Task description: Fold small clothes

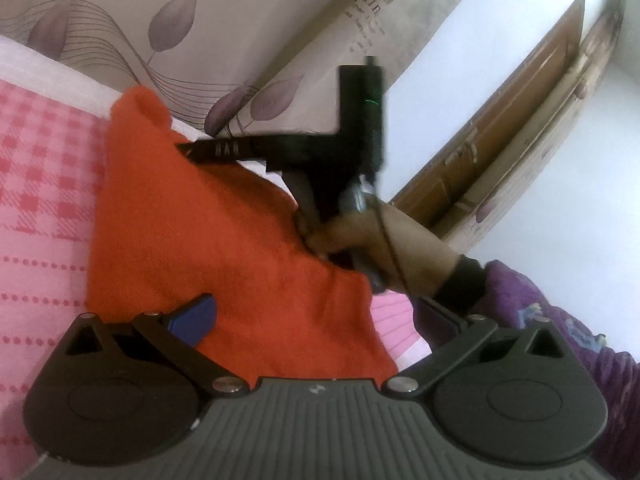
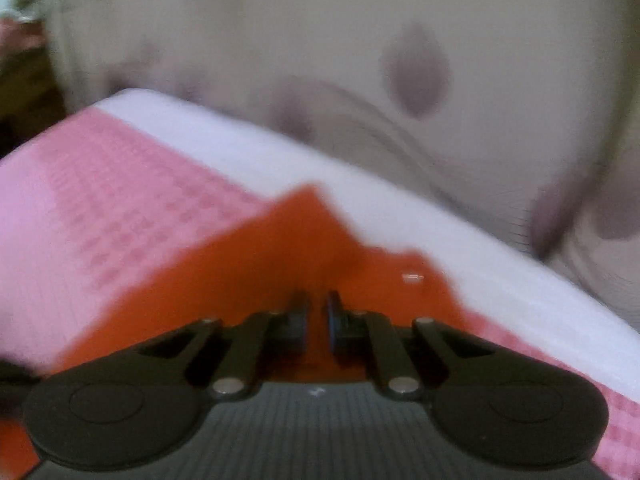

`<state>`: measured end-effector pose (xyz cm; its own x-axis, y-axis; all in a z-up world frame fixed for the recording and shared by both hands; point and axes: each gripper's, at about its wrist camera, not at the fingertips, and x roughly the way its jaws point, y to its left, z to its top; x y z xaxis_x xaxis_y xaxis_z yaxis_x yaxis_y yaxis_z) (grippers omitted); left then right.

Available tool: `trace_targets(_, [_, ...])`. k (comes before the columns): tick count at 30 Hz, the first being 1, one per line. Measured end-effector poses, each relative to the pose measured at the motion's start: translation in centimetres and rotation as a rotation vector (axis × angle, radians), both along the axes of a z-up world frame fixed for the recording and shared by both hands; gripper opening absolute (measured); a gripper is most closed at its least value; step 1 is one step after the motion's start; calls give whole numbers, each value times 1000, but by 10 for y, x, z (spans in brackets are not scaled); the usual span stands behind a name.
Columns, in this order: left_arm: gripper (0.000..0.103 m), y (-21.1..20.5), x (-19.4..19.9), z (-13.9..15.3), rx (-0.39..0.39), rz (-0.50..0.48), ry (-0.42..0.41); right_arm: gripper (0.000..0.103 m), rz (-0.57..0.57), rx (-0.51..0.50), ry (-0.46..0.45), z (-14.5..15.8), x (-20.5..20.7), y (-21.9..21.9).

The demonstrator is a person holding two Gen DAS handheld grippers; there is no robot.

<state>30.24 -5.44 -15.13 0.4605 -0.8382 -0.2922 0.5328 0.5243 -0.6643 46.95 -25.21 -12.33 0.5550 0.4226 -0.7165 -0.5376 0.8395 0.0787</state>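
Orange cloth (image 1: pixel 224 240), a small fleecy garment, lies spread on my pink checked bedsheet (image 1: pixel 44 184) near the bed's white edge, one far corner drawn up off the sheet by my right gripper (image 1: pixel 188 150). From the left wrist view that tool reaches in from the right, a hand (image 1: pixel 360 240) on its grip, its fingers pressed together on the raised edge of the fabric; the right wrist view, badly blurred, shows the jaws (image 2: pixel 318 320) nearly shut with orange between them, so I judge a pinch made to carry that edge over for a fold. My left gripper (image 1: pixel 316 316) sits low at the near hem, its jaws spread wide to either side of the cloth, one blue pad (image 1: pixel 196 316) resting at the fabric's border; I read this as a waiting or steadying post, nothing clamped. Behind the bed hangs a beige curtain (image 1: pixel 192 32) with mauve leaves, and a strip of printed text (image 1: pixel 370 8) runs up it, too small and skewed to read. A purple garment (image 1: pixel 560 320) lies at right, and a wooden door (image 1: pixel 520 108) beyond.
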Motion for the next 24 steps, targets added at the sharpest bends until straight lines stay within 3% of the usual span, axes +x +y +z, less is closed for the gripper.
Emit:
trace_targets(1, [103, 0, 0, 0, 1, -2, -1, 11, -104, -31, -20, -2, 9, -9])
trace_targets(4, [103, -1, 0, 0, 6, -5, 0, 12, -198, 91, 16, -3, 14, -41])
trace_targets(5, [103, -2, 0, 1, 6, -5, -1, 16, -219, 51, 2, -4, 12, -43])
trace_targets(6, [103, -2, 0, 1, 7, -5, 1, 29, -251, 38, -15, -4, 8, -49])
trace_targets(7, [103, -2, 0, 1, 7, -4, 2, 29, -302, 65, -32, 1, 1, -61])
trace_targets(10, [103, -1, 1, 1, 1, -3, 6, 29, -325, 330, -130, 23, -43, -105])
trace_targets(14, [103, 1, 2, -1, -16, -3, 16, 30, -311, 505, -103, 33, -114, -140])
trace_targets(17, [103, 7, 5, -3, -55, -4, 37, 30, -304, 510, -74, 23, -179, -147])
trace_targets(20, [103, 13, 7, -5, -93, 5, 56, 30, -325, 529, -66, 14, -218, -139])
trace_targets(24, [103, 11, 5, -3, -87, 16, 41, 30, -326, 423, -180, 24, -248, -109])
